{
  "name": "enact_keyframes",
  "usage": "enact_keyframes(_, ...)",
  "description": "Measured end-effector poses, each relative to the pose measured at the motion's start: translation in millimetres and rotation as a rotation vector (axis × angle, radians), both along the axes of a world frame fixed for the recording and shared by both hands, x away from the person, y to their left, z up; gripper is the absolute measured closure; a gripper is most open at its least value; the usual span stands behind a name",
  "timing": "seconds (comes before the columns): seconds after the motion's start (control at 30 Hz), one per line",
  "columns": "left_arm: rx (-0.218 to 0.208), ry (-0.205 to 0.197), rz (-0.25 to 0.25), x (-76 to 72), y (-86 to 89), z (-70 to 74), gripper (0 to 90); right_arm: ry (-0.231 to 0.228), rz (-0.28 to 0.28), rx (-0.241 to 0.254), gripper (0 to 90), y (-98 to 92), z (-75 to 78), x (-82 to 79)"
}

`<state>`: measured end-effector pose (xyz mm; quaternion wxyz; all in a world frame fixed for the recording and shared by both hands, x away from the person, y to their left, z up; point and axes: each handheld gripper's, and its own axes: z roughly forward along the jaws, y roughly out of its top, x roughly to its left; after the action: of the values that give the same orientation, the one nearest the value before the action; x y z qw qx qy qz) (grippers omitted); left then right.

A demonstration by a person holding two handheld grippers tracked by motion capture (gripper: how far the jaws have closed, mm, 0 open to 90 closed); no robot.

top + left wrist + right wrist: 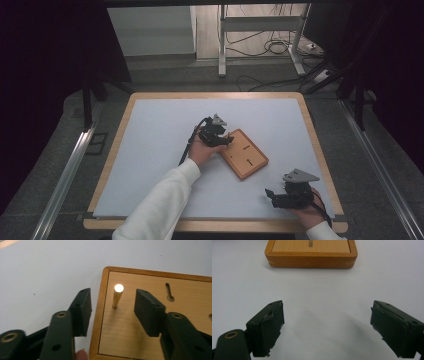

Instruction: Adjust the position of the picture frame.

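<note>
Wooden tray (pixel 244 154) lies on the white mat (pixel 150 150), turned at an angle, a little right of the mat's middle. A small wooden peg (pixel 117 296) stands upright in a hole near one corner of the tray. Two other slots in the tray floor look empty; one is keyhole-shaped (pixel 169 292).

Left gripper (pixel 218 136) is at the tray's near-left corner. In the left gripper view the peg sits between the two pads, a gap showing on each side: left pad (pixel 81 310) is outside the tray rim, over the mat, right pad (pixel 148 310) is over the tray floor. Jaws partly open, nothing pinched yet.

Right gripper (pixel 292 194) rests near the mat's front right corner, well apart from the tray. Jaws wide open, empty, bare mat between them, tray edge ahead in its own view.

Progress, as a judgement: the work is at the grasp. The peg is bracketed but not gripped. Closing, lifting it out and placing it are all still to do.
</note>
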<state>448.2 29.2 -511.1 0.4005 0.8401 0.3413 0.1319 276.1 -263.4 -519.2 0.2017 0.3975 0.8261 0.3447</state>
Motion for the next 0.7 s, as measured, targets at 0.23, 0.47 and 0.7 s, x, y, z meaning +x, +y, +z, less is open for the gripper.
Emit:
enact_keyframes(0.23,-0.005,-0.009,0.0,3.1,-2.0,-3.2,60.7,0.001,0.0,-0.001,11.8,-0.2,-0.2,0.1)
enact_keyframes(0.47,-0.022,0.006,-0.006,5.3,-3.3,-6.5,70.3,0.006,-0.004,-0.003,11.8,-0.2,-1.0,0.3)
enact_keyframes(0.7,-0.027,0.005,-0.015,5.2,-5.1,-6.9,84.0,0.008,-0.003,-0.006,11.7,0.1,-1.4,0.3)
